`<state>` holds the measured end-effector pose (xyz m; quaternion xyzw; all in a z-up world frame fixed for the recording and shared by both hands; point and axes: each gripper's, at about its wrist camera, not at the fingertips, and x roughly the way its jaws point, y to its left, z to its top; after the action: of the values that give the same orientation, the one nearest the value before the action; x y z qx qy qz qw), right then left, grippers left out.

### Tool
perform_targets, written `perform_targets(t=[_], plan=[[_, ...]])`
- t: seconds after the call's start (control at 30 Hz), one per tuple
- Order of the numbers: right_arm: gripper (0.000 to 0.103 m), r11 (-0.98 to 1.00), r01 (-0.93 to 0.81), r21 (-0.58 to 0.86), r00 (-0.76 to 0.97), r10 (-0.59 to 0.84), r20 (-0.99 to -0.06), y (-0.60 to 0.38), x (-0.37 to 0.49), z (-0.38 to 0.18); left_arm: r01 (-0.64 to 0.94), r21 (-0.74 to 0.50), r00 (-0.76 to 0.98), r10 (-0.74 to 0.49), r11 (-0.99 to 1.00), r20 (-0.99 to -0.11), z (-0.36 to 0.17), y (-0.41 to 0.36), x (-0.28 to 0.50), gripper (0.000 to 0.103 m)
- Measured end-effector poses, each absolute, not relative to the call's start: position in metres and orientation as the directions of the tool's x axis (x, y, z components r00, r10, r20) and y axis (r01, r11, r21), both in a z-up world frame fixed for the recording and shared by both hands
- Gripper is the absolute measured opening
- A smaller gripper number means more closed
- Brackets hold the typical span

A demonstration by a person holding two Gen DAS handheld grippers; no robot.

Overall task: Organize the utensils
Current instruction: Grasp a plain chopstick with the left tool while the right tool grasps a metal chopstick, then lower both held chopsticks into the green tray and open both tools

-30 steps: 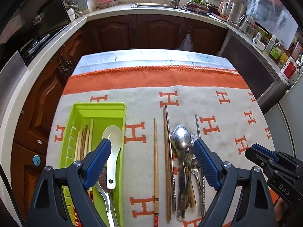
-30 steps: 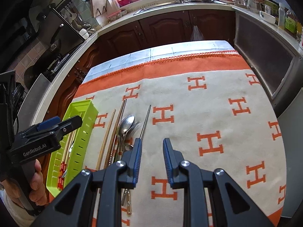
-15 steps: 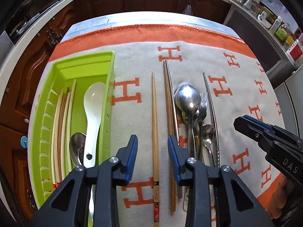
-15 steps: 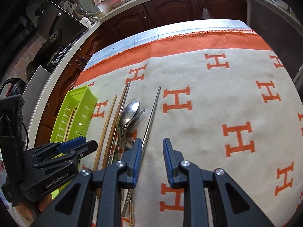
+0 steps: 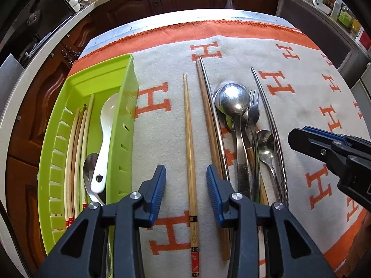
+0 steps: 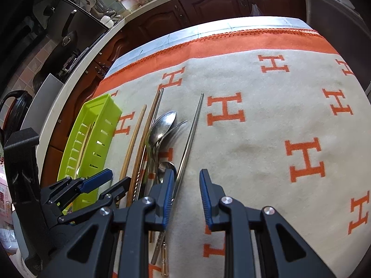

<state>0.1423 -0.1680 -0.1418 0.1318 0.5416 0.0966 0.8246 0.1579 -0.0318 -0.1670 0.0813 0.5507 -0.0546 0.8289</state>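
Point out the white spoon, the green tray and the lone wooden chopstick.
white spoon (image 5: 110,112), left wrist view, bowl.
green tray (image 5: 126,127), left wrist view, right wall.
lone wooden chopstick (image 5: 189,134), left wrist view, mid shaft.

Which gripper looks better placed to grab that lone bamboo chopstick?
Left. The left gripper already straddles the lone bamboo chopstick and sits beside the lime-green plastic tray; the right gripper hovers over the steel chopstick.

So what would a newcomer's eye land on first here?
Probably the left gripper, its blue fingers straddling a lone bamboo chopstick on the orange-and-cream H-patterned cloth, without pinching it. Left of it stands a lime-green tray holding a white spoon; right lies a heap of steel cutlery.
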Motion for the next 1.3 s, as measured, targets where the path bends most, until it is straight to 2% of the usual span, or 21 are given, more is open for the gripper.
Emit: perform_targets(t=[0.07, 0.1, 0.13, 0.23, 0.47, 0.5, 0.53, 0.57, 0.73, 0.97, 1.03, 1.07, 1.3], plan=[[0.023, 0.947, -0.015, 0.322, 0.394, 0.302, -0.868, -0.168, 0.142, -0.142, 0.178, 0.07, 0.384, -0.004, 0.981, -0.923, -0.167, -0.034, 0.158, 0.027], [0.023, 0.947, -0.015, 0.322, 0.395, 0.301, -0.868, -0.168, 0.142, -0.142, 0.181, 0.049, 0.376, -0.023, 0.982, -0.927, -0.167, -0.034, 0.158, 0.017], [0.023, 0.947, -0.015, 0.321, 0.396, 0.301, -0.868, -0.168, 0.142, -0.142, 0.181, 0.038, 0.372, -0.033, 0.983, -0.928, -0.166, -0.035, 0.157, 0.015], [0.023, 0.946, -0.013, 0.325, 0.397, 0.303, -0.866, -0.169, 0.143, -0.143, 0.178, 0.052, 0.386, -0.021, 0.983, -0.922, -0.166, -0.039, 0.155, 0.015], [0.023, 0.944, -0.001, 0.329, 0.389, 0.303, -0.87, -0.166, 0.15, -0.149, 0.148, -0.012, 0.403, -0.072, 0.989, -0.913, -0.167, -0.028, 0.154, 0.017], [0.023, 0.944, 0.004, 0.331, 0.388, 0.303, -0.87, -0.165, 0.152, -0.15, 0.151, -0.014, 0.408, -0.075, 0.988, -0.91, -0.168, -0.028, 0.154, 0.015], [0.023, 0.943, 0.012, 0.332, 0.387, 0.302, -0.871, -0.165, 0.154, -0.151, 0.15, -0.022, 0.413, -0.083, 0.988, -0.907, -0.168, -0.027, 0.153, 0.007], [0.023, 0.943, 0.02, 0.332, 0.384, 0.3, -0.873, -0.165, 0.156, -0.153, 0.15, -0.034, 0.412, -0.094, 0.988, -0.906, -0.168, -0.026, 0.153, 0.005], [0.023, 0.954, 0.034, 0.299, 0.388, 0.263, -0.883, -0.158, 0.165, -0.157, 0.153, -0.062, 0.404, -0.12, 0.986, -0.907, -0.168, -0.021, 0.151, 0.004], [0.022, 0.993, 0.0, 0.122, 0.403, 0.112, -0.908, -0.131, 0.173, -0.156, 0.15, -0.087, 0.413, -0.143, 0.985, -0.9, -0.15, -0.011, 0.142, 0.004], [0.007, 0.998, 0.009, 0.057, 0.41, 0.048, -0.911, -0.127, 0.172, -0.157, 0.146, -0.097, 0.426, -0.151, 0.984, -0.892, -0.14, -0.005, 0.138, 0.004], [0.007, 0.999, 0.015, 0.043, 0.413, 0.033, -0.91, -0.128, 0.172, -0.157, 0.145, -0.101, 0.431, -0.155, 0.984, -0.889, -0.135, -0.002, 0.137, 0.004], [0.006, 0.982, 0.065, 0.177, 0.401, 0.137, -0.906, -0.151, 0.163, -0.15, 0.141, -0.126, 0.483, -0.18, 0.982, -0.857, -0.1, 0.024, 0.123, 0.004]])
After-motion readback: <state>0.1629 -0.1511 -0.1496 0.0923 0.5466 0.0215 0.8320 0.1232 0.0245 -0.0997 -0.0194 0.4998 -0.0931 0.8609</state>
